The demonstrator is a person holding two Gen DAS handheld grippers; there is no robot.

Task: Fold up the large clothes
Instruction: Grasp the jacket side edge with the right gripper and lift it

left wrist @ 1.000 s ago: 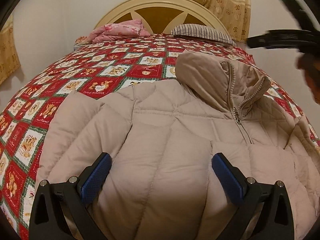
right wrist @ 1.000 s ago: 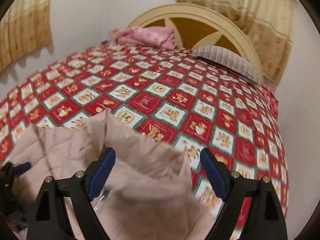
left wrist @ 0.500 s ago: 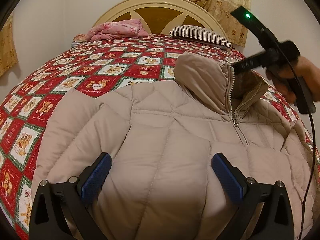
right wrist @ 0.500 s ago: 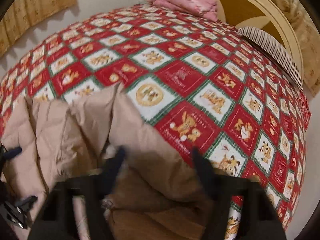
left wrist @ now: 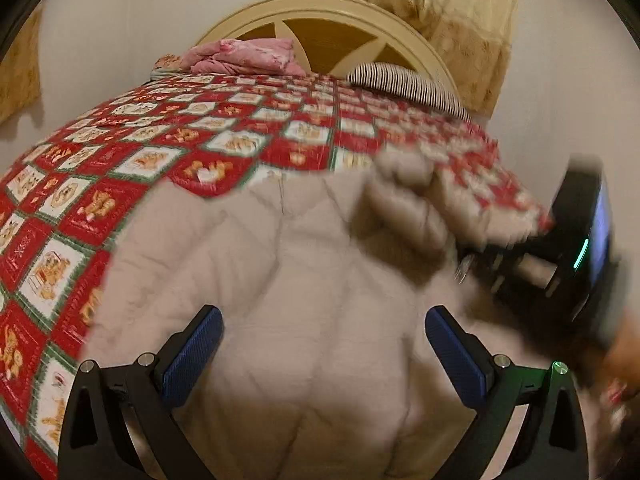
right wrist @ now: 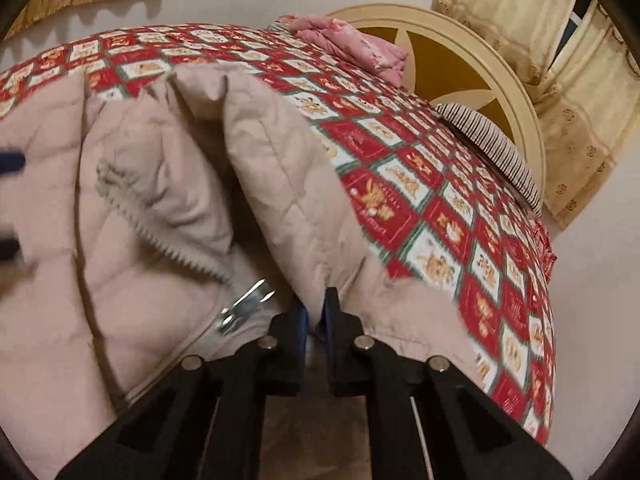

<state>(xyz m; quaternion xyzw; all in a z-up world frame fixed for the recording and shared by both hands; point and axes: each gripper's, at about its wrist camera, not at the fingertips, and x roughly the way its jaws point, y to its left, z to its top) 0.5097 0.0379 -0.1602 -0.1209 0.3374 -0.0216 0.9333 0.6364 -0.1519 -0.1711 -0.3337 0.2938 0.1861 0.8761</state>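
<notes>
Left wrist view: beige quilted puffer jacket [left wrist: 288,280] lies spread on the bed, over a red/white checkered bedspread [left wrist: 132,184] w/ bear prints. Left gripper [left wrist: 322,342] hovers over jacket body, jaws wide apart, blue pads [left wrist: 192,350] clear of fabric, nothing held. Right gripper [left wrist: 476,258] shows at right edge, blurred, down at jacket collar area; a hand [left wrist: 628,352] behind it. Pink folded blanket [left wrist: 244,56] + striped pillow [left wrist: 408,84] at the cream headboard [left wrist: 332,12]; yellowish curtain [left wrist: 464,16] behind.

Right wrist view: right gripper [right wrist: 316,312] jaws have just been closing, now pinched tight on edge of jacket [right wrist: 280,184] collar/front flap, fabric between the pads. Zipper pull [right wrist: 244,306] just left of the fingers, zipper teeth [right wrist: 160,236] running up-left. Flap stands up in a fold over the bedspread [right wrist: 440,200]. Pillow [right wrist: 492,148], pink blanket [right wrist: 356,44], headboard [right wrist: 472,60] top right.
</notes>
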